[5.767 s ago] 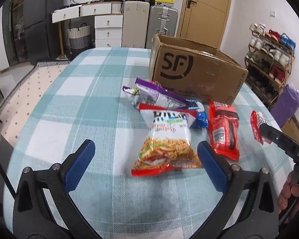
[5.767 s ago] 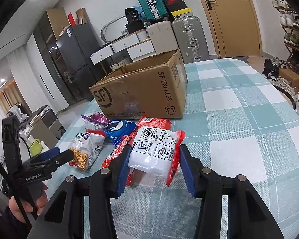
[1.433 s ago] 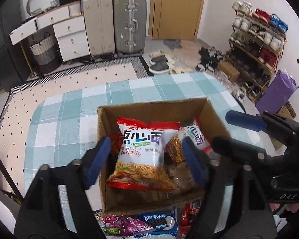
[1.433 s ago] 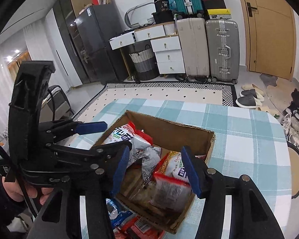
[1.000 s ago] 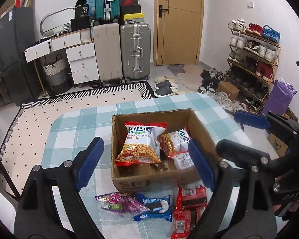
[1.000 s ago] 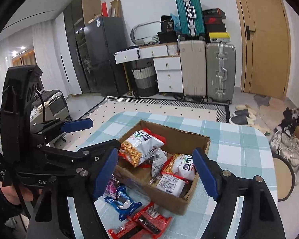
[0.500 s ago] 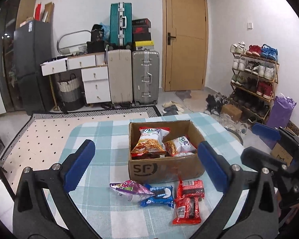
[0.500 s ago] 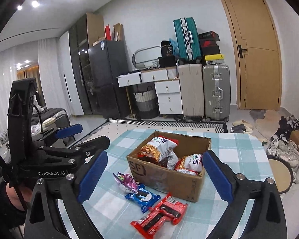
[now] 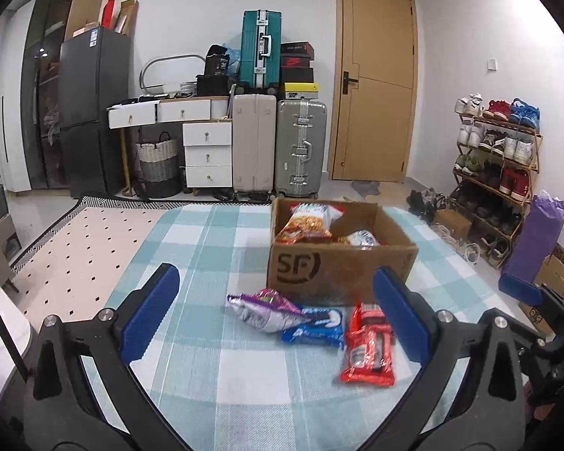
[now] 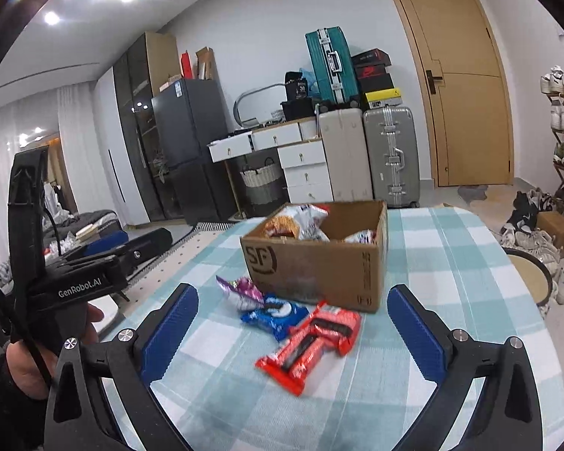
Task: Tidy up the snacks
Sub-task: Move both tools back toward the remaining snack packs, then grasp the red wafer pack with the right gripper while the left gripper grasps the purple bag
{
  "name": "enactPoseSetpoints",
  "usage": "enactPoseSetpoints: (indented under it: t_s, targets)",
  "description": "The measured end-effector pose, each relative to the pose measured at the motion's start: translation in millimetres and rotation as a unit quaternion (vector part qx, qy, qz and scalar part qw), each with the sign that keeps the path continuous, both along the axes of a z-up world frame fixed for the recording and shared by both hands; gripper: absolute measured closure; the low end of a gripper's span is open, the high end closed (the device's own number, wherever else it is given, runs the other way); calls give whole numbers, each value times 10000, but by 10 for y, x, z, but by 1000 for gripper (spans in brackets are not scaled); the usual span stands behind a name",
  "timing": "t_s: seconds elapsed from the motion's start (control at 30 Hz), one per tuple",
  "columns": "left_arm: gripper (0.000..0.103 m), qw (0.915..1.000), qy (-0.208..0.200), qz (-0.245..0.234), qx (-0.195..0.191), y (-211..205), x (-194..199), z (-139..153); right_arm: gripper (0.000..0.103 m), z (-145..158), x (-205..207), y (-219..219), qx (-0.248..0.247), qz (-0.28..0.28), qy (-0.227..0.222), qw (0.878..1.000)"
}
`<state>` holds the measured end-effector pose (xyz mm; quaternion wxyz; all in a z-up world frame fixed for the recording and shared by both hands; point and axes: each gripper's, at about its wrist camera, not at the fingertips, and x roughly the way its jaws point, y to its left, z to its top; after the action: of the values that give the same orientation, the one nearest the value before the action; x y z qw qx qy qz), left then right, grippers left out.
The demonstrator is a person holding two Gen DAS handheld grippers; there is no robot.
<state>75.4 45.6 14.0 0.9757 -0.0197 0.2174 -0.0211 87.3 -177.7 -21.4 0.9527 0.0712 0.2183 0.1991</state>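
Note:
A brown SF cardboard box (image 9: 342,267) (image 10: 316,267) stands on the checked table and holds a noodle snack bag (image 9: 306,223) and a white packet (image 9: 361,238). In front of it lie a purple packet (image 9: 261,306) (image 10: 240,289), a blue cookie packet (image 9: 314,327) (image 10: 274,314) and red packets (image 9: 368,345) (image 10: 312,342). My left gripper (image 9: 278,319) is open and empty, well back from the snacks. My right gripper (image 10: 291,338) is open and empty, also held back above the table.
The teal checked tablecloth (image 9: 206,248) covers the table. Suitcases (image 9: 278,146), white drawers (image 9: 206,150), a dark fridge (image 9: 90,112) and a door (image 9: 376,97) line the far wall. A shoe rack (image 9: 496,173) stands at the right.
Both grippers have pulled back and down from above the box and let go of their snacks, which now sit in the box. Both now look low across the table.

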Motion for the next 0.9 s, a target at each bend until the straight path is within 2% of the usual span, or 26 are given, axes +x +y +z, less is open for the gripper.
enactPoseSetpoints:
  t_s: [0.27, 0.4, 0.63, 0.8, 0.9]
  targets:
    - [0, 9992, 318, 205, -109, 129, 23, -514, 1, -418, 11, 6, -32, -36, 474, 9989]
    - [0, 9989, 376, 239, -165, 178, 50, -716, 1, -638, 141, 4, 69, -30, 885, 9961]
    - [0, 9984, 371, 296, -300, 239, 139, -880, 1, -851, 410, 87, 146, 92, 1424, 9897]
    - [0, 9980, 459, 271, -334, 241, 171, -958, 1, -987, 676, 249, 177, 316, 1938, 9804]
    - [0, 9978, 517, 265, -318, 231, 187, -975, 1, -1024, 775, 360, 131, 370, 2042, 9781]
